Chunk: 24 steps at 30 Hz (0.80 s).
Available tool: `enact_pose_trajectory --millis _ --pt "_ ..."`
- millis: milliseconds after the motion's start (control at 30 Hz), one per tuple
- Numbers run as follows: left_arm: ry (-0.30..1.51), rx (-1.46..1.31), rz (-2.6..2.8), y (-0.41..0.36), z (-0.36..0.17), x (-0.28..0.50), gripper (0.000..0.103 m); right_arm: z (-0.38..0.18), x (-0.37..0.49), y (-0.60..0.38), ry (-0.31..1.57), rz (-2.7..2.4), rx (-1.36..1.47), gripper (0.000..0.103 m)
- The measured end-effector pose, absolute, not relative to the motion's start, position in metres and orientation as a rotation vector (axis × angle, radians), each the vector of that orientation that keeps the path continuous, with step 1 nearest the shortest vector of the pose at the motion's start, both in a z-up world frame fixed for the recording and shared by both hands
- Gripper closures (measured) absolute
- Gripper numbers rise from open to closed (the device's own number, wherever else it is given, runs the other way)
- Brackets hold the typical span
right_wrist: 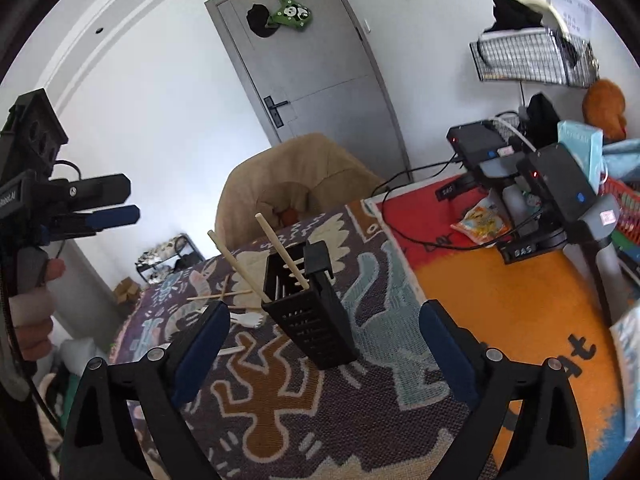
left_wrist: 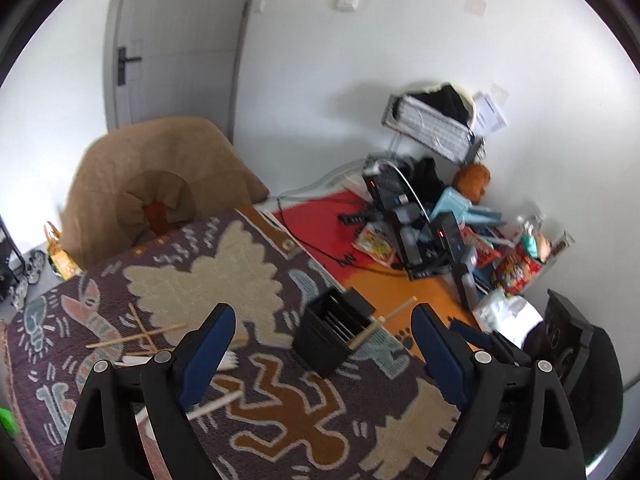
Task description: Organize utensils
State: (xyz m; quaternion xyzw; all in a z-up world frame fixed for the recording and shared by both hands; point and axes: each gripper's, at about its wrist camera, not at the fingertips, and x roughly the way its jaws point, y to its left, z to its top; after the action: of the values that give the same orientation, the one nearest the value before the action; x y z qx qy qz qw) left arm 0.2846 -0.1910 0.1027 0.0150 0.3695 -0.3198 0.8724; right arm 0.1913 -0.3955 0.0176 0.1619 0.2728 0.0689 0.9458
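Chopsticks [right_wrist: 280,252] in black holder [right_wrist: 312,312], loose chopsticks [left_wrist: 136,334] in left view, both hand-held grippers gaping, empty

A home room — grey door [right_wrist: 320,80], beanbag chair [left_wrist: 160,184], patterned rug [right_wrist: 304,400].

Patterned woven cloth [right_wrist: 304,412] spread over the table, with a red and orange mat [right_wrist: 500,300] butting against its right edge. Near the middle of the cloth stands a black slotted utensil holder [right_wrist: 312,320], two chopsticks [right_wrist: 280,252] leaning out of its top; left of the holder lie crossed chopsticks [left_wrist: 140,332], and just beside them white utensils [right_wrist: 250,318] and one more light stick [left_wrist: 216,402] nearer the camera. Beyond the holder, on the mat's far side, black devices on stands [right_wrist: 560,184], cables and a snack packet [right_wrist: 480,220].
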Motion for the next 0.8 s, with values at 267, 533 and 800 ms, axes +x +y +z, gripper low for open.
enact_pose_trajectory --millis 267,533,800 --pt "0.498 0.079 -0.420 -0.143 0.119 0.250 0.000 0.031 0.185 -0.367 0.505 0.083 0.244 0.007" --pt "0.505 -0.006 -0.388 -0.094 0.103 0.234 0.000 0.035 0.188 -0.336 0.508 0.082 0.194 0.007" --pt "0.527 -0.078 -0.354 -0.047 0.076 0.222 0.000 0.026 0.199 -0.295 0.565 0.168 0.105 0.007"
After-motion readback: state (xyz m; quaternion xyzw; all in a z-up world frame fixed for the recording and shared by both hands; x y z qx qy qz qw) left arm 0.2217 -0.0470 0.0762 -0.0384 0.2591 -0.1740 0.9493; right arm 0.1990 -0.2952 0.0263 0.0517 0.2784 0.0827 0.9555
